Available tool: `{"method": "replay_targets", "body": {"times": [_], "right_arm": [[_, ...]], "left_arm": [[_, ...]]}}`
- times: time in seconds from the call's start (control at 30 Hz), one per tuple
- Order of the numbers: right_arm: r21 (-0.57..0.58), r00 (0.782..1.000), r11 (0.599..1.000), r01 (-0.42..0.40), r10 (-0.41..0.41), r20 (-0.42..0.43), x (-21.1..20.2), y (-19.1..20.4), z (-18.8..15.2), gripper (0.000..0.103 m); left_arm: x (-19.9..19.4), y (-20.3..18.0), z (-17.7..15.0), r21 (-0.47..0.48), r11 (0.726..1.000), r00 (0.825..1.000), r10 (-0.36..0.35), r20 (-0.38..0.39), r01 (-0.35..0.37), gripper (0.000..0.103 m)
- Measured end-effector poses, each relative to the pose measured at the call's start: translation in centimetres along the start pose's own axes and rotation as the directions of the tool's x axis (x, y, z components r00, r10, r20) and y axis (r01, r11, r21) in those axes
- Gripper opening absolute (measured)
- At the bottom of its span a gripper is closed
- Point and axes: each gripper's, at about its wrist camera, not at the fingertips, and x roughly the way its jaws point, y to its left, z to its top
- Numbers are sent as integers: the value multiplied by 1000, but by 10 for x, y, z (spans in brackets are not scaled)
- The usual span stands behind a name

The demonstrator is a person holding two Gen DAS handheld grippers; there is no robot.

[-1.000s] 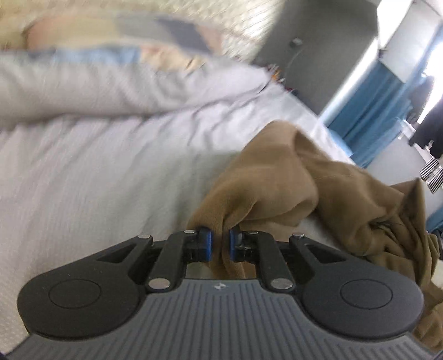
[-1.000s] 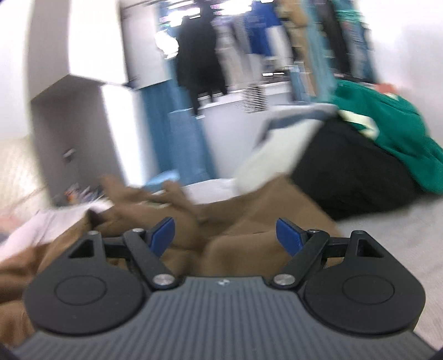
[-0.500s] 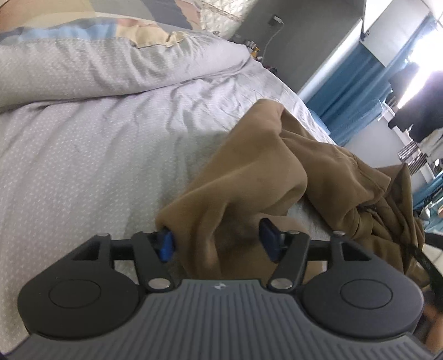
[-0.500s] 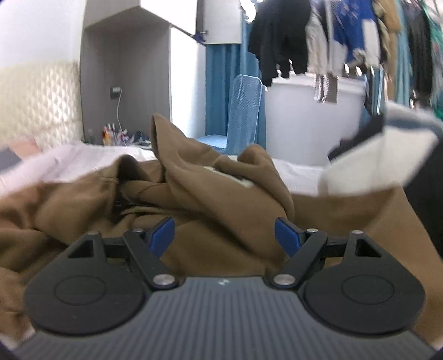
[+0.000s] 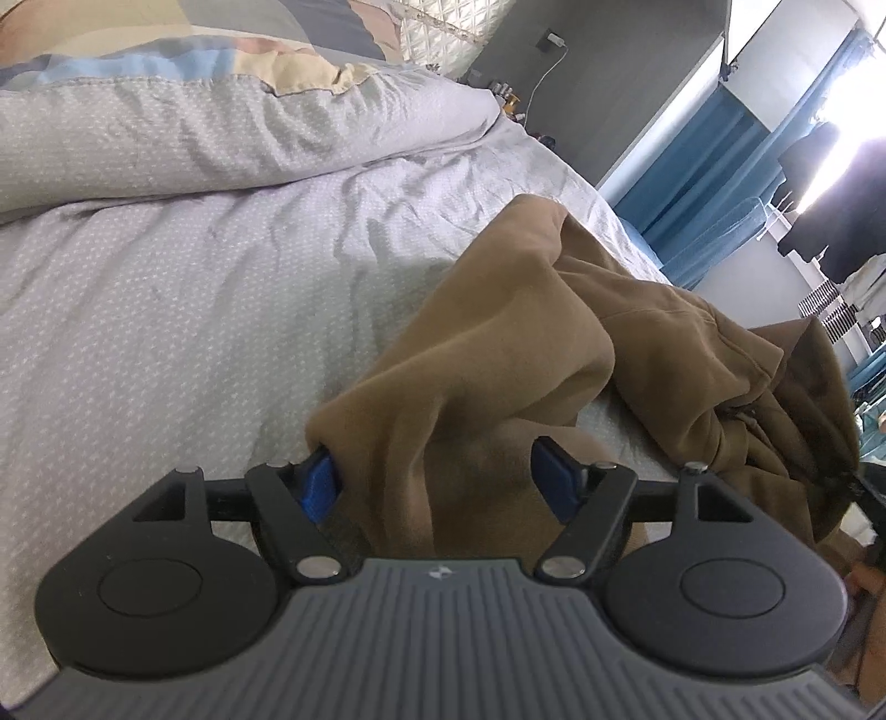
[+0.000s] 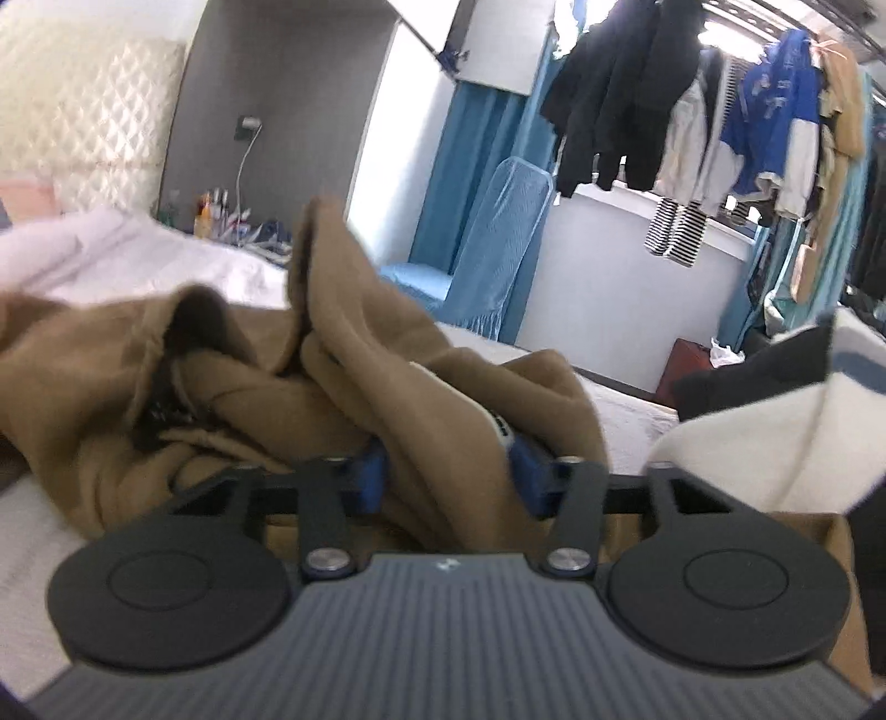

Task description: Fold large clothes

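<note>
Left gripper (image 5: 437, 482): jaws spread wide. A fold of the brown garment (image 5: 520, 343) is draped between the blue fingertips (image 5: 320, 481) without being clamped; the cloth touches the left pad, while a gap is seen at the right pad.

Right gripper (image 6: 448, 471): jaws partly closed around a bunched fold of the brown garment (image 6: 354, 354). Cloth is seen against both blue pads, and a white tag or label edge is visible just beside the right pad. Whether the fold is firmly pinched cannot be told, as the view is motion-blurred.

The garment is heaped and crumpled on the bed sheet (image 5: 166, 310), which is pale grey with a small white pattern. A dark opening, possibly a hood or neck, is noted toward the left in the right wrist view.

Further out: a grey pillow (image 5: 221, 133) is seen at the head of the bed, with a patchwork cover (image 5: 166, 50) above it. A black and white clothing pile (image 6: 775, 410) lies near the right gripper. Blue curtains (image 6: 482, 166) and hanging clothes (image 6: 692, 111) are recorded in the background.
</note>
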Motion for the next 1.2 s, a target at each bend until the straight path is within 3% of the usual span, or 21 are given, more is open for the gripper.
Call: {"method": "replay_targets", "body": {"times": [0.03, 0.2, 0.4, 0.57, 0.7, 0.83, 1.03, 1.2], "right_arm": [[-11, 1000, 1000, 9, -9, 18, -9, -1, 4, 25], [-21, 992, 1000, 8, -5, 126, -70, -10, 23, 23], [-3, 951, 1000, -21, 21, 310, -176, -20, 55, 21], [-6, 914, 995, -102, 96, 393, -255, -22, 57, 22], [-20, 902, 982, -187, 180, 393, -293, -19, 35, 22], [-1, 897, 965, -262, 243, 370, -309, -17, 4, 22], [127, 900, 925, -358, 307, 308, -303, -24, -29, 22], [230, 902, 887, -401, 336, 272, -290, -32, -35, 23]], "left_arm": [[-4, 0, -1, 6, 1000, 1000, 3, 4, -3, 76], [-35, -1, -7, 44, 999, 998, 24, 53, -26, 76], [-81, 7, -27, 67, 996, 993, 46, 108, -54, 76], [-126, 9, -59, 149, 985, 986, 70, 151, -93, 76], [-160, 0, -72, 178, 982, 978, 30, 205, -68, 76], [-187, -17, -85, 241, 970, 958, -26, 287, -46, 82], [-172, -52, -113, 358, 929, 972, -163, 170, 94, 82], [-139, -96, -131, 464, 870, 961, -248, 122, 166, 83]]}}
